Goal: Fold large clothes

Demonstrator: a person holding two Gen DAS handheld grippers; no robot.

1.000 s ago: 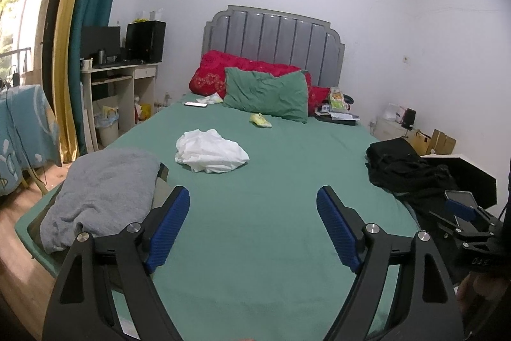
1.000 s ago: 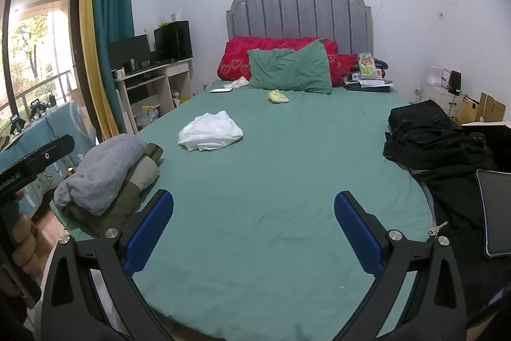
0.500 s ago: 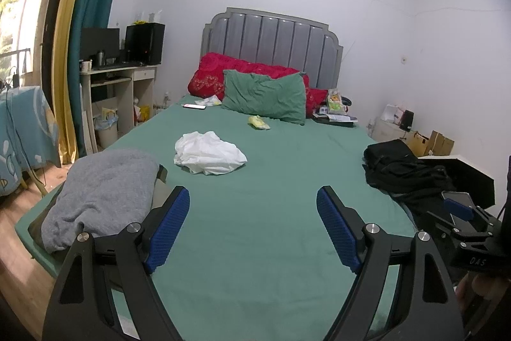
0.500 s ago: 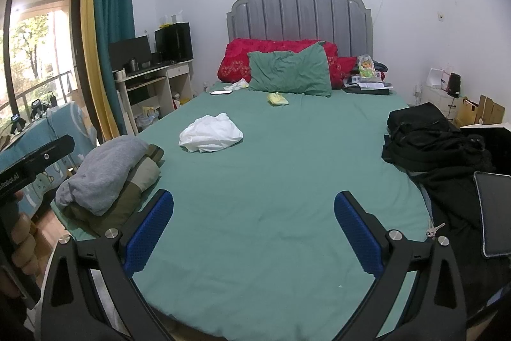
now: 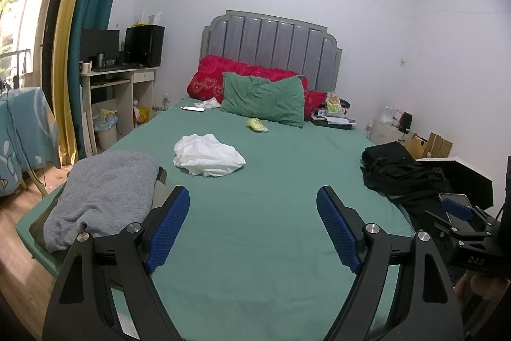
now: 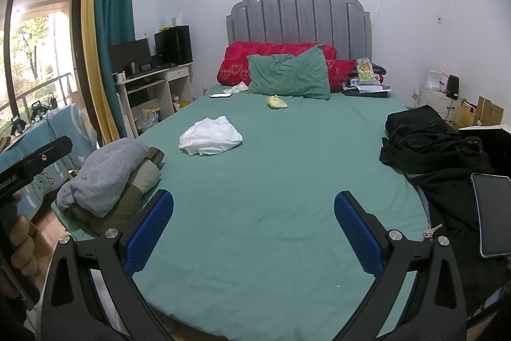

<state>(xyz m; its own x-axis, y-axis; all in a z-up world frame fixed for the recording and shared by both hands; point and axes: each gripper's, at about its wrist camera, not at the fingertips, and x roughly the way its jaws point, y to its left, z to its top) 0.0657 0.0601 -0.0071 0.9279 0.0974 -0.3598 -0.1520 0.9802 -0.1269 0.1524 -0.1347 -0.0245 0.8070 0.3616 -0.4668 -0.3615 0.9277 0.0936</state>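
I hold my left claw and my right claw side by side above the foot of the bed, both spread wide and gripping nothing. No garment lies between the pads, so I judge I am between folds rather than in one.

The clothes sit in three places. A white shirt lies crumpled in a loose heap near the middle of the bed, well apart from both claws. A grey sweater rests folded on top of a green garment at the left corner, just beside my left claw. Dark clothes are heaped along the right edge.

The scene fits two readings: the stack is done and the white heap waits its turn, or everything is where it will stay. If the shirt is next, it calls for a long reach forward, then finding two corners in a bundle that hides its hems.
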